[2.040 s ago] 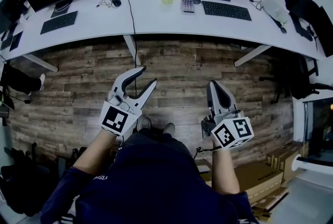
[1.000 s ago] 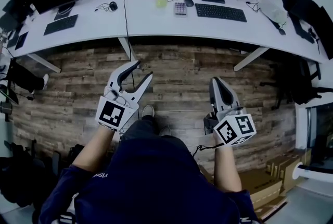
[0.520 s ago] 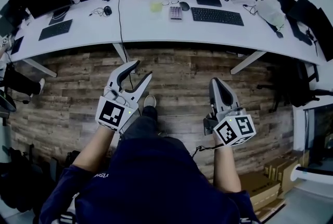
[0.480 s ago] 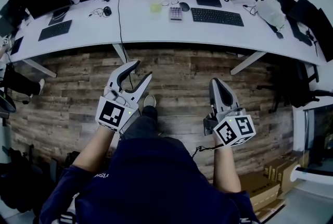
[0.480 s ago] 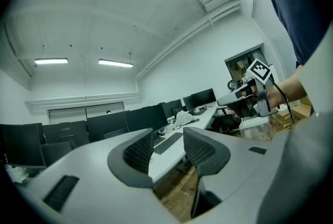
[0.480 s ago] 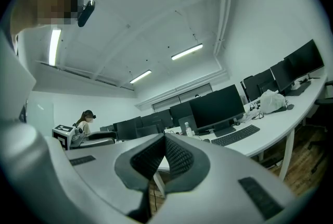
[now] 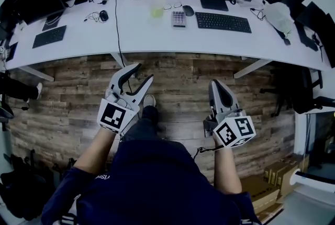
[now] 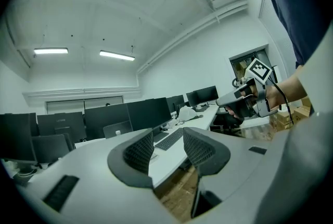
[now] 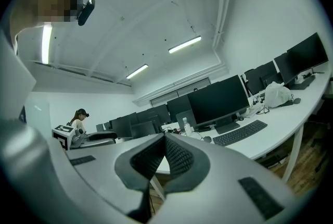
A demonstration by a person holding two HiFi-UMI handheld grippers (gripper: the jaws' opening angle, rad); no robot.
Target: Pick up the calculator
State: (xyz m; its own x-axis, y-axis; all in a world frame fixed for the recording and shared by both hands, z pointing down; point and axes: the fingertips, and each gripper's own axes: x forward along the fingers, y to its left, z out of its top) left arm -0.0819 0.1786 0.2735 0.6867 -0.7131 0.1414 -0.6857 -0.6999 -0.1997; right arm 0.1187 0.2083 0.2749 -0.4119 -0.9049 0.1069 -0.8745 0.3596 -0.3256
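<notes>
The calculator (image 7: 179,19) lies flat on the white desk (image 7: 141,35) at the upper middle of the head view. It sits just left of the black keyboard (image 7: 223,22), with a mouse (image 7: 188,10) just behind it and a pale yellow cup (image 7: 157,10) near its left. Both grippers hang low in the frame over the wooden floor (image 7: 178,69), well apart from the desk — the reach looks not yet begun. The left gripper (image 7: 145,72) has its jaws spread with nothing between them. The right gripper (image 7: 215,84) has its jaws pressed together, empty.

The step in hand is probably the approach. The left gripper seems readier; the right would have to open first. A flat thing like this likely wants a descent from above, jaws across its narrow width and pads low on its sides.

The desk's near edge lies between grippers and calculator, so the gripper must rise above it. Bare desk in front gives room — the keyboard side is tight, and a black cable (image 7: 115,20) runs down the desk further left.
</notes>
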